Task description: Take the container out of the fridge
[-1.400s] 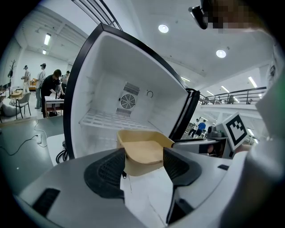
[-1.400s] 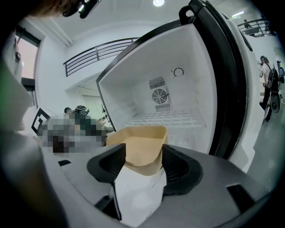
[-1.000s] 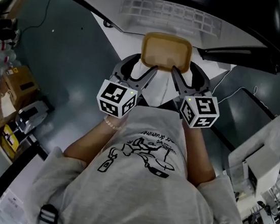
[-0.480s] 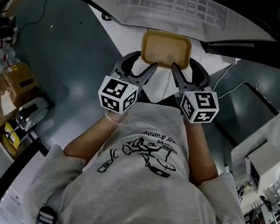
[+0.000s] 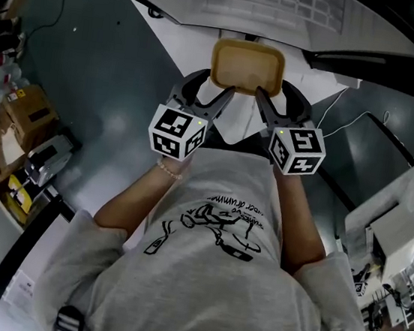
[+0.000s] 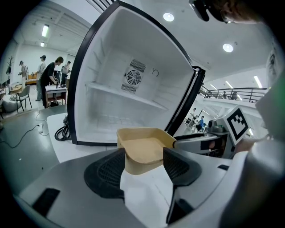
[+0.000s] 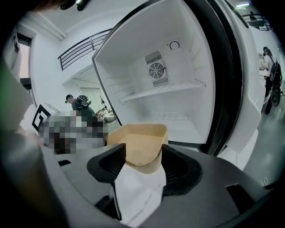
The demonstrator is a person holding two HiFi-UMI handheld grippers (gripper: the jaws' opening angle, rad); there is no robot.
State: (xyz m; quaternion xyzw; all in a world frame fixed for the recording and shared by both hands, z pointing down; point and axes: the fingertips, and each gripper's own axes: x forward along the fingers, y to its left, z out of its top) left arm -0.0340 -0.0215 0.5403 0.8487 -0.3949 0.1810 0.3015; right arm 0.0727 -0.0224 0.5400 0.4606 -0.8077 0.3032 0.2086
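My left gripper [image 5: 213,92] and right gripper [image 5: 272,100] each clamp a near corner of the shallow tan plastic container [image 5: 247,66], just outside the open white fridge [image 6: 133,89]. I'd draw it back level, with both hands moving evenly.

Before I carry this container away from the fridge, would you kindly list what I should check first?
1. Left gripper shut on the container: ok.
2. Right gripper shut on the container's near edge too: ok.
3. Container fully outside the fridge: ok.
4. Container roughly level, with nothing inside to spill: ok.
5. Fridge closed: not ok, it stands open.
6. Spot to set the container down: cannot tell.
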